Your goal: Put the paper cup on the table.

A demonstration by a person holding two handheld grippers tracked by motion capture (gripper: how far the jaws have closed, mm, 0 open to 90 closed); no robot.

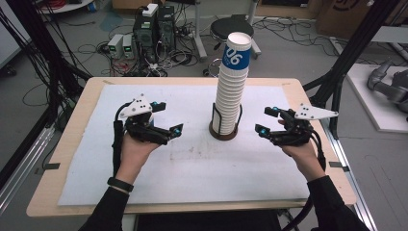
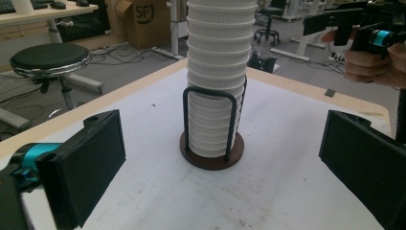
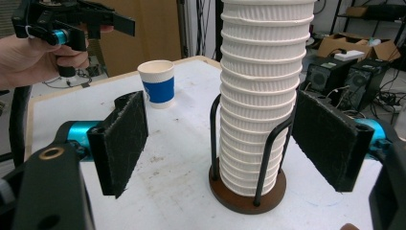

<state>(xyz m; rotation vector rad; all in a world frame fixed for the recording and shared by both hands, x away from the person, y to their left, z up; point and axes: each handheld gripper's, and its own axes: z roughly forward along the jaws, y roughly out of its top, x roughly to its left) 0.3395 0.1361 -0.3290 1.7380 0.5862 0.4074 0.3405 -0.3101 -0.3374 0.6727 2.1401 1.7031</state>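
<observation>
A tall stack of white paper cups (image 1: 231,91), the top one with a blue band, stands in a black wire holder on a round brown base (image 1: 223,133) at the middle of the table. My left gripper (image 1: 169,117) hovers to the left of it, open and with nothing between its pads. My right gripper (image 1: 264,120) hovers to the stack's right, also open and holding nothing, a small gap from the holder. In the right gripper view a single white cup with a blue band (image 3: 158,84) stands upright on the mat beyond the stack, below the left gripper (image 3: 72,24).
A white mat (image 1: 192,168) covers most of the wooden table (image 1: 72,144). Behind the table's far edge are a black stool (image 1: 231,26) and computer boxes with cables (image 1: 154,29) on the floor. Black frame posts (image 1: 346,53) rise at both sides.
</observation>
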